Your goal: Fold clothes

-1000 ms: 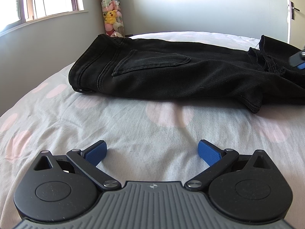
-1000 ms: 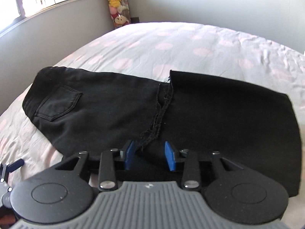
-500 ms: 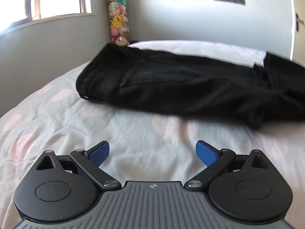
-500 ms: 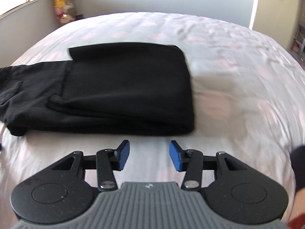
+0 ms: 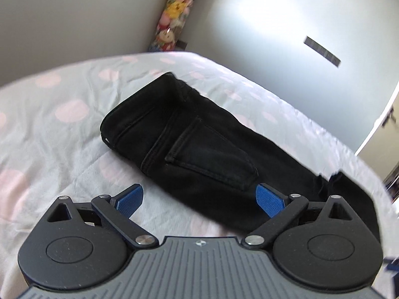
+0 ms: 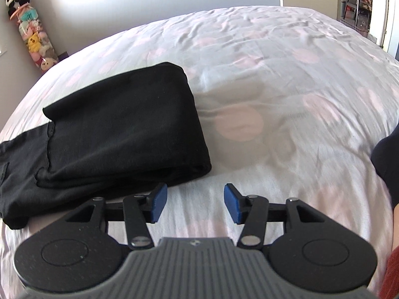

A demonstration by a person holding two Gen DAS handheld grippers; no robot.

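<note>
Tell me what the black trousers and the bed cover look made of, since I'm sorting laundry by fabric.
Black trousers: probably denim, matte and heavy, judging by the stitched patch pocket, double seams and a frayed hem. Bed cover: probably thin woven cotton or a blend, matte white with pale pink dots, creasing in fine wrinkles. The exact fibre cannot be told.

One pair of black jeans [image 5: 199,149] lies folded on one bed [image 6: 286,99] near its left edge, one tall tube of plush toys [image 6: 35,42] stands past the bed's far left corner, and two grippers, left [image 5: 200,199] and right [image 6: 193,203], are counted.
</note>
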